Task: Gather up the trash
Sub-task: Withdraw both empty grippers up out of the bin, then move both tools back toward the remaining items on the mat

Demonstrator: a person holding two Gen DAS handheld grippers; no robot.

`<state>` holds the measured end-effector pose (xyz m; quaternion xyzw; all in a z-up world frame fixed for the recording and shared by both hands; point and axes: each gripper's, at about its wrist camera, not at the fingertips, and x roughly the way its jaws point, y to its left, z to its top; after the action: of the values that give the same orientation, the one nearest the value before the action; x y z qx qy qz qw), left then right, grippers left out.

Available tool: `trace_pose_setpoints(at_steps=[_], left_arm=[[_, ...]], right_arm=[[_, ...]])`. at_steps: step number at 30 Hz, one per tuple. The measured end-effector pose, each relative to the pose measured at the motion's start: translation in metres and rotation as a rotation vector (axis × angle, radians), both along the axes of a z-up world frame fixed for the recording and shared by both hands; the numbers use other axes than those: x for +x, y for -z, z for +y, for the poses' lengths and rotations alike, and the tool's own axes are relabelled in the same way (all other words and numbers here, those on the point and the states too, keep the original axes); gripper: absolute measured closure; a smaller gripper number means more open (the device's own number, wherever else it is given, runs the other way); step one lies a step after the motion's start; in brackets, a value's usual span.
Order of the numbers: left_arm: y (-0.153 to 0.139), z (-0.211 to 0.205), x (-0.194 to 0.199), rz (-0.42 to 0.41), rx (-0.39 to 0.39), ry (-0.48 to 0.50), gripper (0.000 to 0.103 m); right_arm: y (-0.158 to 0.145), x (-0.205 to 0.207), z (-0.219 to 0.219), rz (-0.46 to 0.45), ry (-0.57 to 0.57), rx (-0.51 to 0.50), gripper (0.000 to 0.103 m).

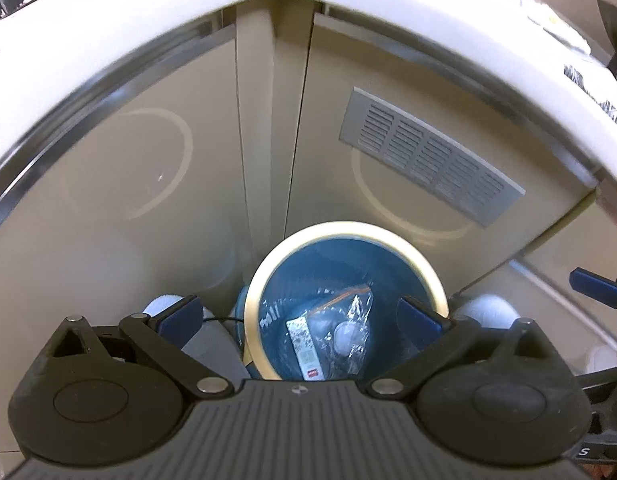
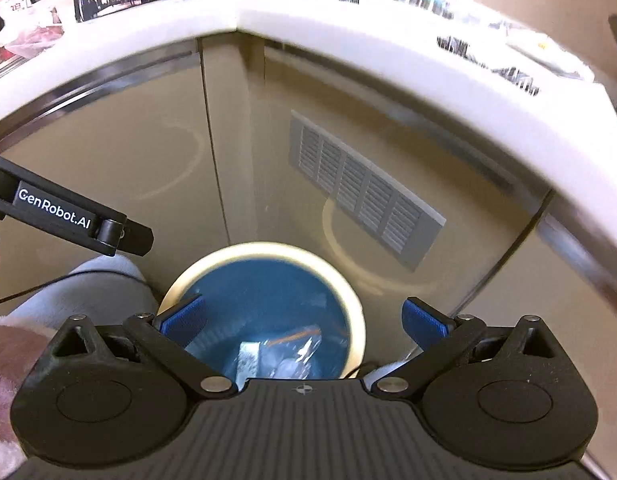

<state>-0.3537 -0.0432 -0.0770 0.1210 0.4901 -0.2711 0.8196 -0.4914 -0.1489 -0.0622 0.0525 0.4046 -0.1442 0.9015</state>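
Ahead of both our grippers rises a beige cabinet corner point(image 1: 180, 208) under a white countertop point(image 1: 108, 28), with a grey vent grille point(image 1: 428, 156) on the panel to the right of the corner seam. Below us, straight down between our fingers, stands a round bin point(image 1: 340, 228) with a cream rim and a blue liner. Our left gripper point(image 1: 304, 316) hangs over it, its blue pads spread wide with nothing between them. Our right gripper point(image 2: 308, 320) hangs over the same bin, likewise spread and carrying nothing; it sits just to the right of the left one. At the bottom of the bin, beneath the left gripper's gap, lies a clear crumpled plastic bag point(image 1: 348, 332), and touching it on the left a small white printed packet point(image 1: 304, 344).
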Motion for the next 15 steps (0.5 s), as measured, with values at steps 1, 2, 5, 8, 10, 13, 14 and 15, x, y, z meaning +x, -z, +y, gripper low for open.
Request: trace_pose_setpoints(at_steps=[1,2,5,8,10,13,14,15], left_arm=[[-0.004,0.001,0.002,-0.004,-0.01,-0.005,0.0],[-0.008,0.002,0.004,-0.009,-0.021,-0.011,0.0],[-0.024,0.003,0.01,-0.033,-0.063,-0.027,0.0],[-0.045,0.001,0.017,-0.074,-0.1,-0.036,0.0],[-0.061,-0.004,0.022,-0.106,-0.12,-0.04,0.0],[-0.082,-0.011,0.03,-0.138,-0.155,-0.056,0.0],[-0.087,-0.013,0.033,-0.144,-0.165,-0.06,0.0],[-0.095,-0.018,0.036,-0.15,-0.178,-0.063,0.0]], right_arm=[[-0.005,0.0,-0.002,-0.015,0.004,-0.011,0.0],[-0.011,-0.001,-0.004,-0.034,0.009,-0.019,0.0],[-0.031,-0.001,-0.014,-0.103,0.026,-0.031,0.0],[-0.051,-0.001,-0.025,-0.185,0.04,-0.036,0.0],[-0.064,-0.002,-0.033,-0.243,0.047,-0.037,0.0],[-0.086,-0.003,-0.044,-0.339,0.059,-0.047,0.0],[-0.093,-0.004,-0.047,-0.368,0.068,-0.061,0.0],[-0.099,-0.003,-0.051,-0.392,0.077,-0.078,0.0]])
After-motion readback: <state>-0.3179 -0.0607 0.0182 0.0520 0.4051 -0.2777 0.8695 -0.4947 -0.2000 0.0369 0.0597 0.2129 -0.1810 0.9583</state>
